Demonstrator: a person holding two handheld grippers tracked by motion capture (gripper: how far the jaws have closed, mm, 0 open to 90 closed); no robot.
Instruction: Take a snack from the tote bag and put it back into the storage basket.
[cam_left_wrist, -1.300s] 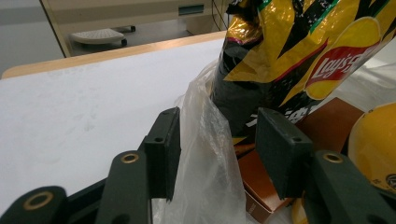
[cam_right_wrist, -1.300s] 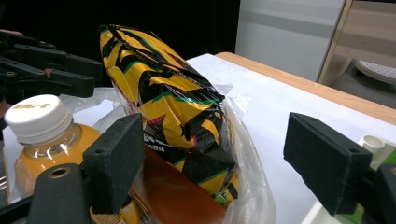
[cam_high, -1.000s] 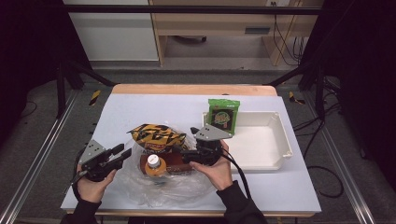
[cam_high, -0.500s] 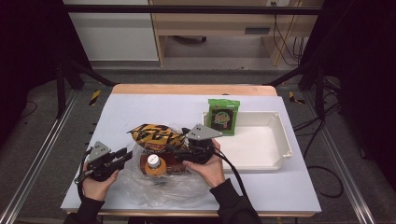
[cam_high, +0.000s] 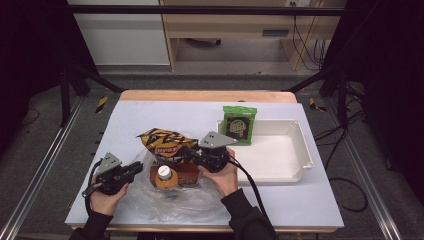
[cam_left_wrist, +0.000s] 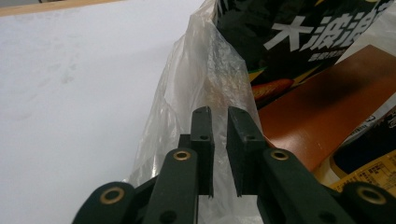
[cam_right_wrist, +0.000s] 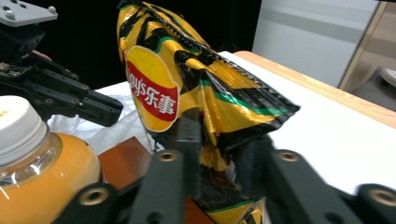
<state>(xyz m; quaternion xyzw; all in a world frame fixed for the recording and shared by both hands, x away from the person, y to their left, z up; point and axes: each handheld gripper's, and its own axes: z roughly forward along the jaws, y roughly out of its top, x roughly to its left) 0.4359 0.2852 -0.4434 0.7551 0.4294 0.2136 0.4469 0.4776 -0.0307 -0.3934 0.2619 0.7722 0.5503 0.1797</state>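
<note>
While the right gripper (cam_right_wrist: 212, 154) is clenching the chip bag (cam_right_wrist: 187, 84) | left gripper (cam_left_wrist: 219, 121) is pinching the plastic bag (cam_left_wrist: 196, 74), steadying it for unpacking.

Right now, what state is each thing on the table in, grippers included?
Left gripper: jaws have just been closing, pinching the plastic bag's edge.
Right gripper: jaws have just been closing, clamped on the chip bag.
Chip bag: sealed, upright, crumpled.
Plastic bag: open, lying flat, goods still inside.
Juice bottle: capped.
Brown box: closed, in the bag.
Green packet: upright against the tray.
White tray: empty.
</note>
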